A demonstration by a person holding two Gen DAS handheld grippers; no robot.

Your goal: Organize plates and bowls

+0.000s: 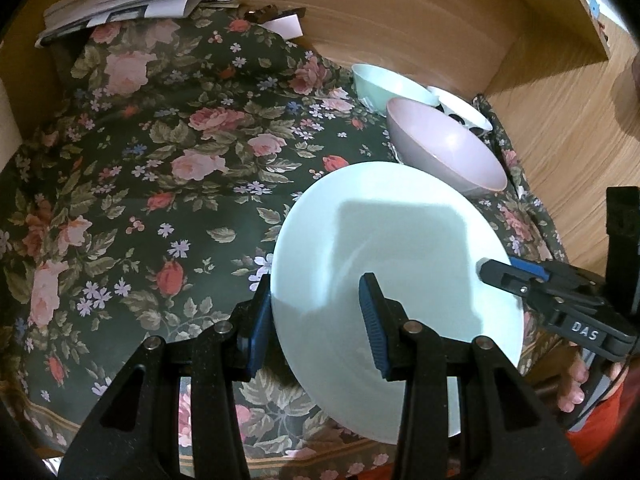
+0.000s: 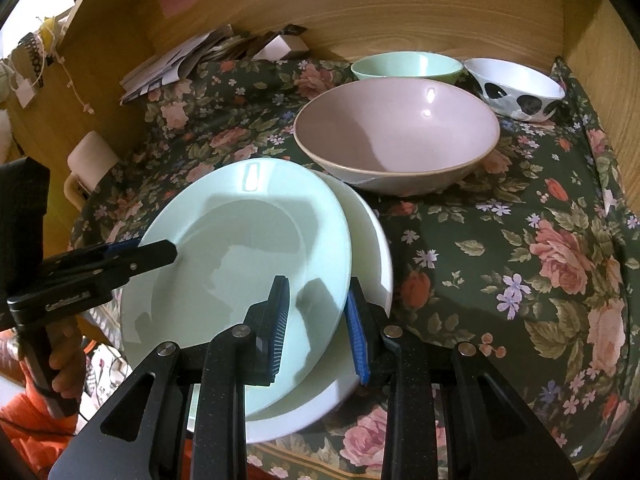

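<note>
Two claws hold a pale green plate over the floral tablecloth.

The glossy mint plate (image 2: 240, 240) lies atop a white plate (image 2: 372, 240); the left claw (image 1: 316, 320) and right claw (image 2: 316, 320) each clamp its rim from opposite sides. Behind it stand a pink bowl (image 2: 400, 136), a green bowl (image 2: 408, 66) and a spotted bowl (image 2: 516, 88).

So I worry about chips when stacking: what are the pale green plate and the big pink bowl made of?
Pale green round plate: probably glazed ceramic, given its glossy surface with bright reflections. Large pink bowl: likely glazed stoneware, satin sheen, with a tan, seemingly unglazed rim. Melamine can't be excluded.
</note>
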